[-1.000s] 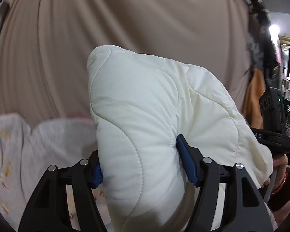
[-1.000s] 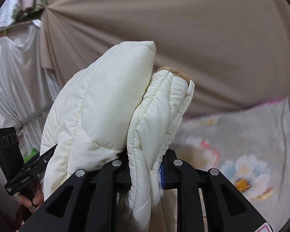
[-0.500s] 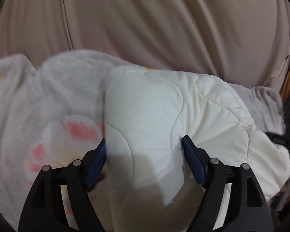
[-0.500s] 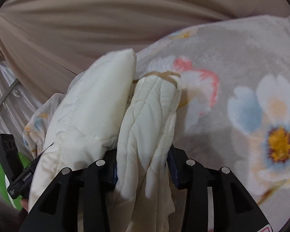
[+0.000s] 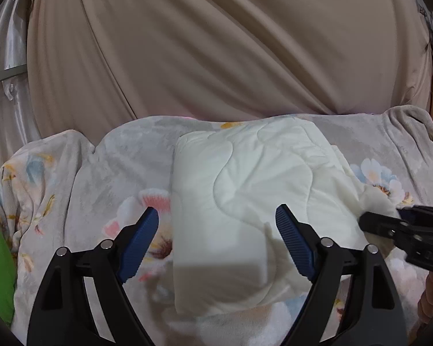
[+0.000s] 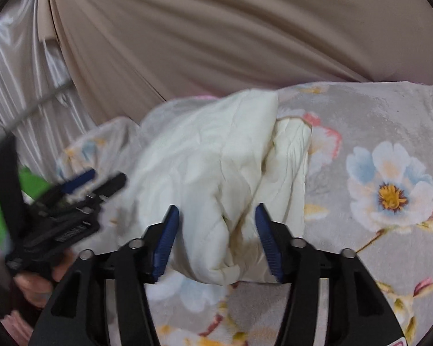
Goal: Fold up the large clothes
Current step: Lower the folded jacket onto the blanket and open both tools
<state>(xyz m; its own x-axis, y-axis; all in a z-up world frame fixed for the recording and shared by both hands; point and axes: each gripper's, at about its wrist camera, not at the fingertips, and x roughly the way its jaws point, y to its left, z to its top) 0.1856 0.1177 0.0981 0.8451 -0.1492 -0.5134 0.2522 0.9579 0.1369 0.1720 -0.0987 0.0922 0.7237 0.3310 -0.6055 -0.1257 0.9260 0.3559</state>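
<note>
Left wrist view: the left gripper (image 5: 215,207) hangs wide open and holds nothing. Its jaws have just been opening. One pad is poised over the floral blanket (image 5: 101,178) and the other over the folded cream quilted jacket (image 5: 245,178), whose left edge lies below the gap, clear of both pads. The bundle lies flat on the blanket toward its far edge, just short of the beige curtain (image 5: 216,57) behind.

In the right wrist view, the right gripper (image 6: 217,205) has just been closing. The near end of the bundle is bunched between its jaws, and the pads appear to bear lightly on both sides, so it looks like the only grip left on the garment.

The trouble from here is likely to be the padding. The layers look puffy and sit unevenly at the right end, one slab bulging above another. If the right jaws let go before that end is pressed down, the fold may spring apart. A pull backward with the fabric still pinched could drag the top layer off the lower one or skew the whole bundle across the blanket. If the left jaws closed where they hang, the outer pad might catch blanket pile along with the jacket's edge.
</note>
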